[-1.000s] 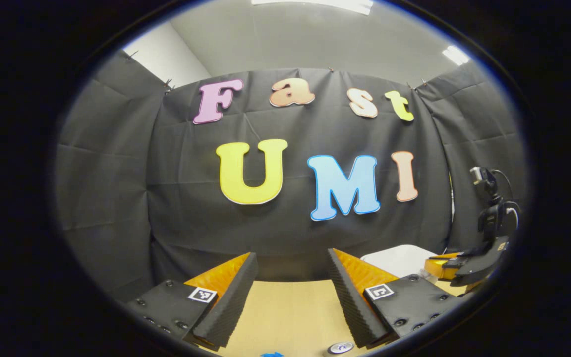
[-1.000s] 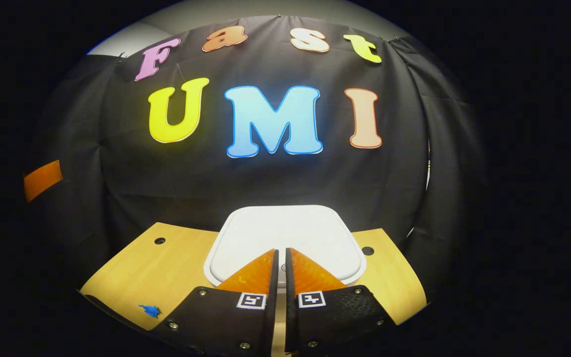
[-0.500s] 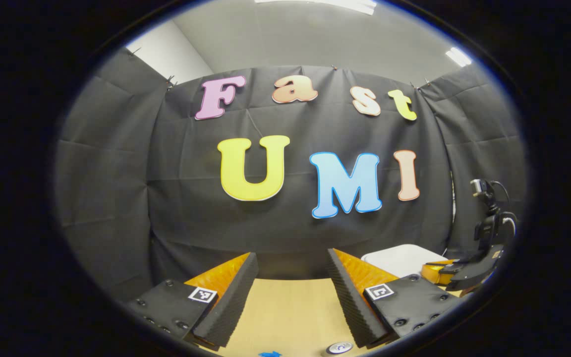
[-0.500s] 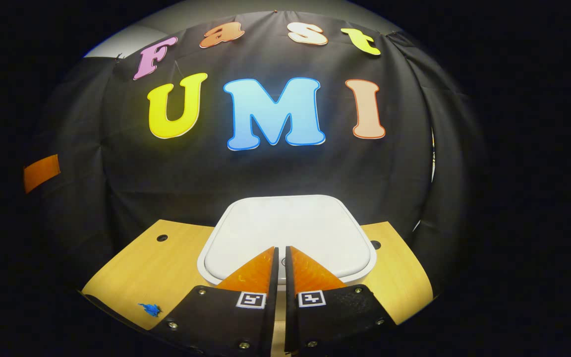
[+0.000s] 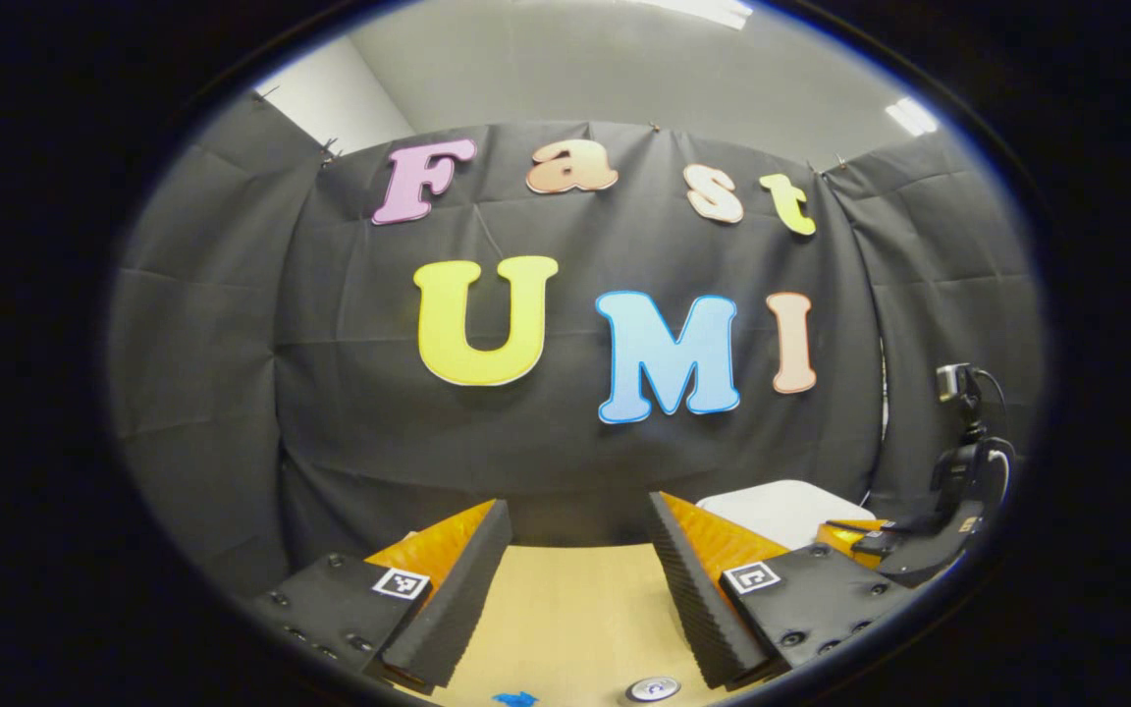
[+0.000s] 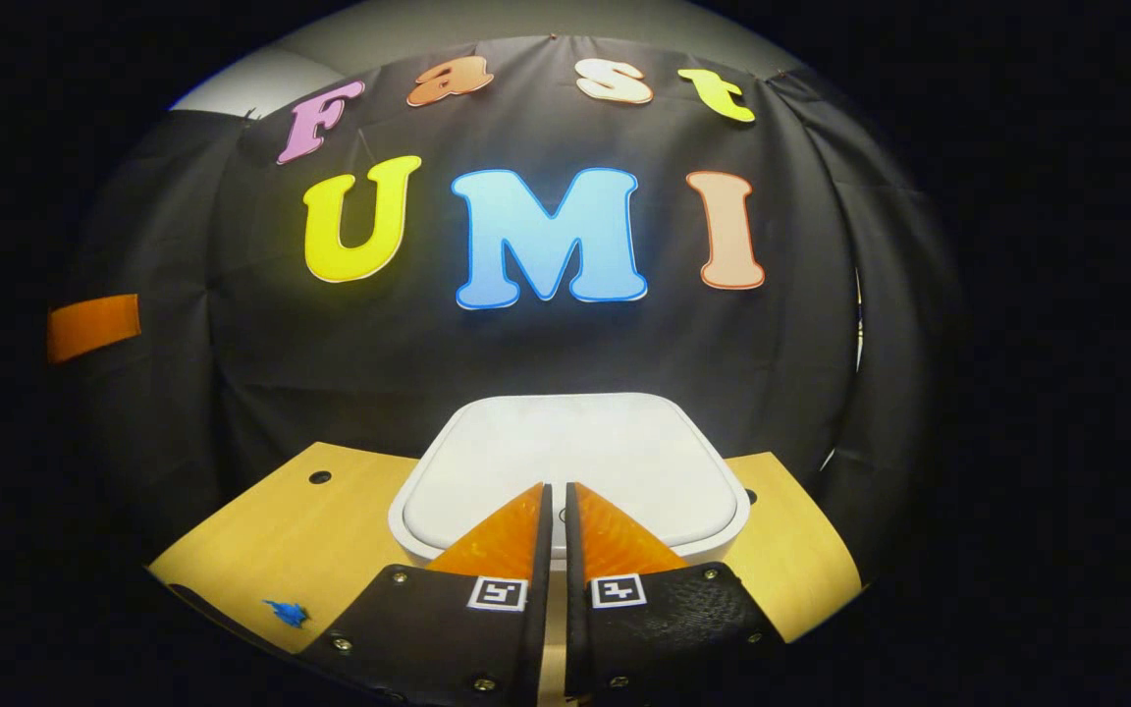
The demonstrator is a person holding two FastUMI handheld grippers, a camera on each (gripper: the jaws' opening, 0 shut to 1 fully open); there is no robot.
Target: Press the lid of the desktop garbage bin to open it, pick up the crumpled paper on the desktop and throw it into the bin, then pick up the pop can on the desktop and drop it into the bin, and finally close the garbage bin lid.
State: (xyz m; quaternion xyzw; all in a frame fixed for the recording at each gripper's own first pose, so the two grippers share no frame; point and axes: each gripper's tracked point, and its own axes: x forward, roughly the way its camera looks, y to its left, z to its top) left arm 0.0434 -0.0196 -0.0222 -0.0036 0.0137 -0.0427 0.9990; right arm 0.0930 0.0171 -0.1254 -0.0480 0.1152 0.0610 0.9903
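Since a second ago the right gripper (image 6: 556,488) has closed in on the garbage bin lid (image 6: 565,452): the lid looms larger and sits lower in the right gripper view, and the fingers' tips overlap its near edge. Whether they touch it, cannot tell. Seen from the left gripper view, that same gripper (image 5: 865,535) has dropped slightly, at the bin's right edge. Left gripper (image 5: 580,511) has barely shifted; the wall drifted a little leftward in its view.

Right gripper: fingers together, only a thin slit between them, nothing held.
Left gripper: fingers well apart, nothing between them, hanging above the wooden desktop (image 5: 565,619).

Garbage bin: white, rounded-square lid, lying flat and closed. It stands on the desktop (image 6: 300,530) close to the black cloth wall, centred ahead of the right gripper. In the left gripper view the lid (image 5: 772,506) lies to the right, beyond the left gripper's right finger.

Pop can (image 5: 652,690): the silver top shows at the bottom edge of the left gripper view, upright on the desktop, just beside the right finger's base.

Blue scrap (image 5: 514,699): small, on the desktop at the bottom edge, left of the can. A like blue scrap (image 6: 286,613) lies near the desktop's front-left edge in the right gripper view; too small to tell what it is.

Two dark holes in the desktop flank the bin, one (image 6: 319,477) left, one (image 6: 748,496) right, the right one partly behind the lid's corner.
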